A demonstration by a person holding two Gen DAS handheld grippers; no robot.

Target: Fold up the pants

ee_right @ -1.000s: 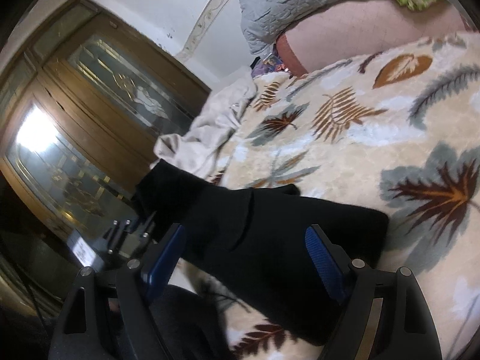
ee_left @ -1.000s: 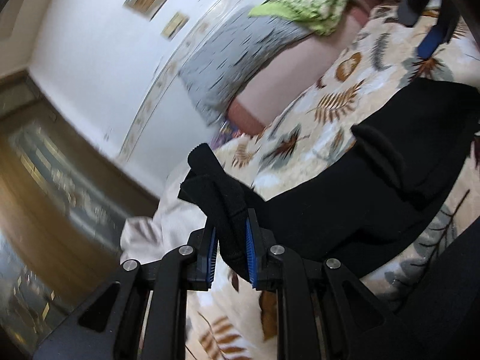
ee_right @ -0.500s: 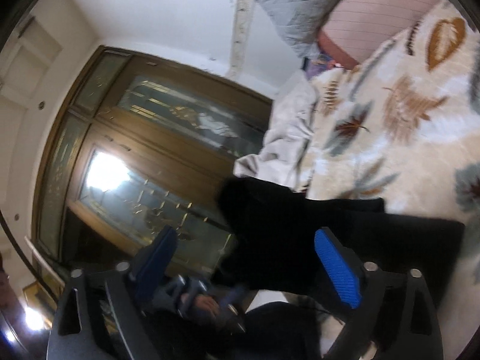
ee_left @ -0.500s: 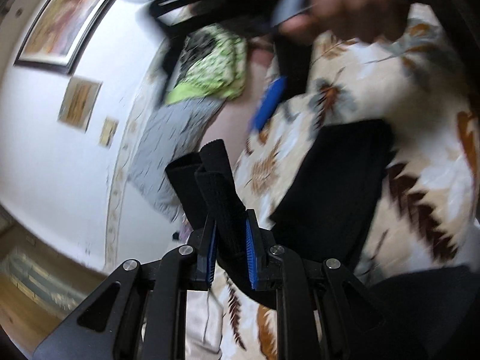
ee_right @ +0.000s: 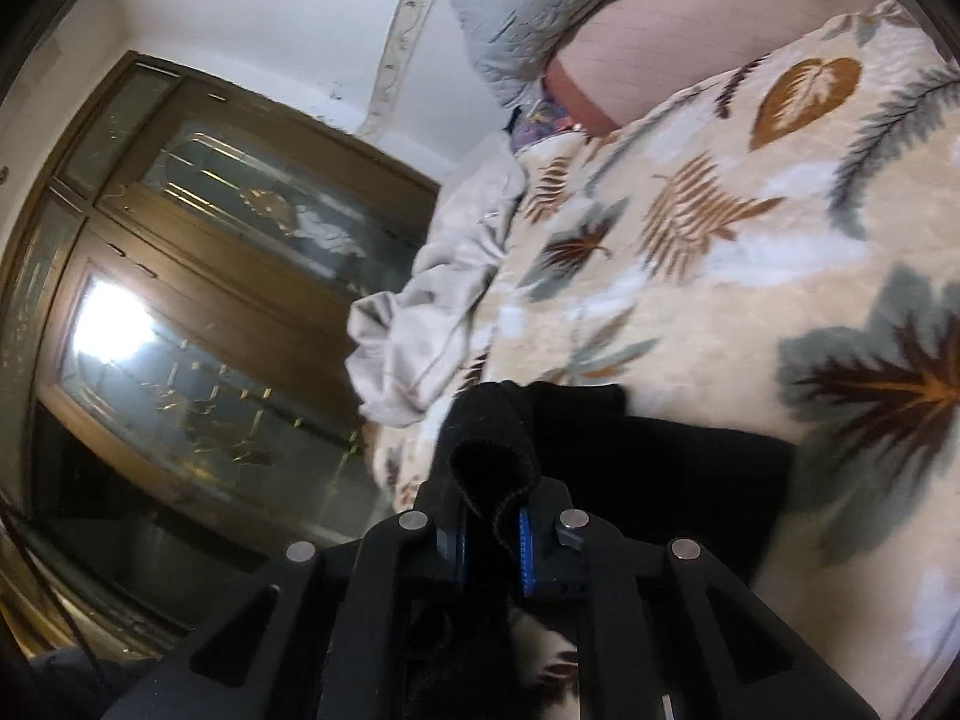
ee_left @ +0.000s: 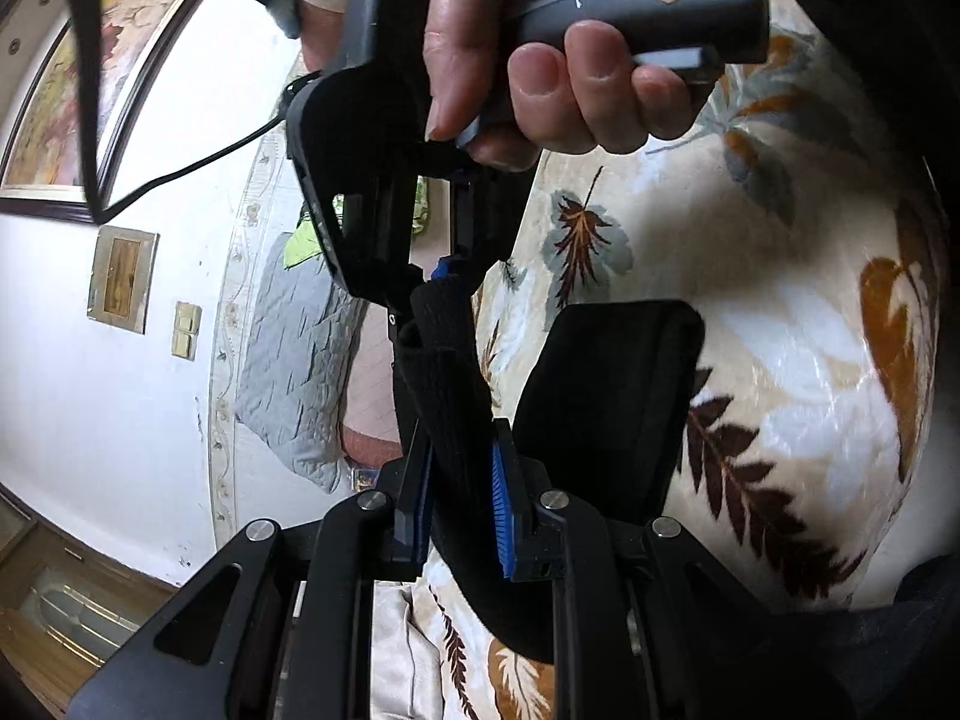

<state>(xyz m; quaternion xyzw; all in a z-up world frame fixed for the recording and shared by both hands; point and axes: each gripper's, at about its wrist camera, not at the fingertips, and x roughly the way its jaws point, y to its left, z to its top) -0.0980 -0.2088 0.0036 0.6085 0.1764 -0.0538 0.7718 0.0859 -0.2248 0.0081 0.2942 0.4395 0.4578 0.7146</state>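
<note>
The black pants (ee_left: 606, 402) lie partly folded on a leaf-patterned blanket (ee_left: 780, 360). My left gripper (ee_left: 459, 480) is shut on a thick band of the black fabric, which rises up from between its blue pads. Just beyond it, the top of that band meets my right gripper (ee_left: 441, 276), held by a person's hand (ee_left: 540, 60). In the right wrist view, the right gripper (ee_right: 492, 531) has its jaws closing, and its pads press on a bunched fold of the pants (ee_right: 660, 468).
A grey quilted pillow (ee_right: 528, 6) and a pink headboard (ee_right: 660, 48) stand at the bed's head. A crumpled pale sheet (ee_right: 432, 324) hangs off the bed's edge. Beyond it stands a wooden cabinet with glass doors (ee_right: 210, 300). A green cloth (ee_left: 300, 240) lies on the pillow.
My left gripper has rolled and carried its end of the pants across to the right gripper. The right gripper's jaws, wide apart before, have come together on the fabric.
</note>
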